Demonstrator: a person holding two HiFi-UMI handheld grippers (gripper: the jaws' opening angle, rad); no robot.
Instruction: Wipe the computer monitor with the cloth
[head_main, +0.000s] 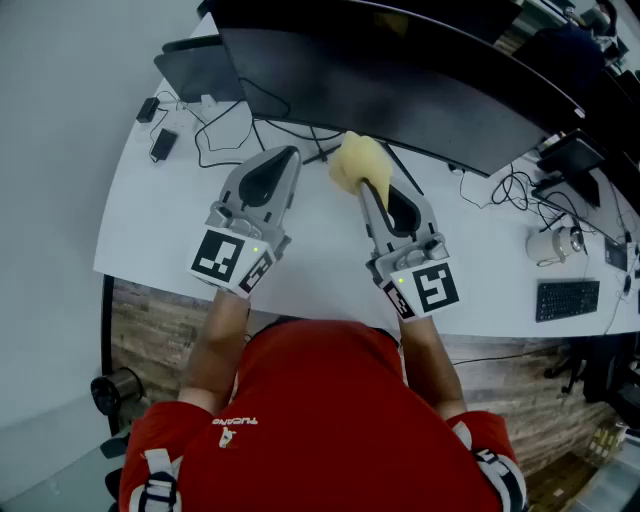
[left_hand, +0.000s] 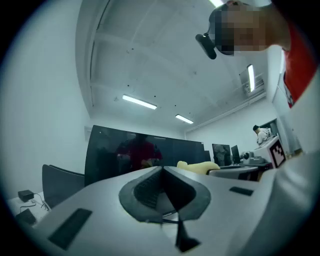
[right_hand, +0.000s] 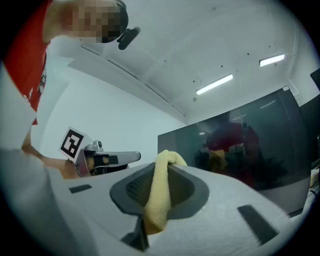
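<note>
A wide dark monitor (head_main: 400, 90) stands at the back of the white desk (head_main: 150, 220); it also fills the background as the monitor (left_hand: 140, 150) and monitor (right_hand: 260, 145). My right gripper (head_main: 368, 185) is shut on a yellow cloth (head_main: 356, 160), which bunches past the tips just below the screen's lower edge. In the right gripper view the cloth (right_hand: 159, 195) runs between the closed jaws of the right gripper (right_hand: 167, 162). My left gripper (head_main: 285, 155) is shut and holds nothing, beside the right one; the left gripper (left_hand: 161, 169) shows its jaws closed.
Black cables (head_main: 225, 135) and a small adapter (head_main: 162, 145) lie at the desk's back left. A keyboard (head_main: 567, 298) and a white mug-like object (head_main: 552, 243) sit to the right. A second dark screen (head_main: 200, 70) stands at far left.
</note>
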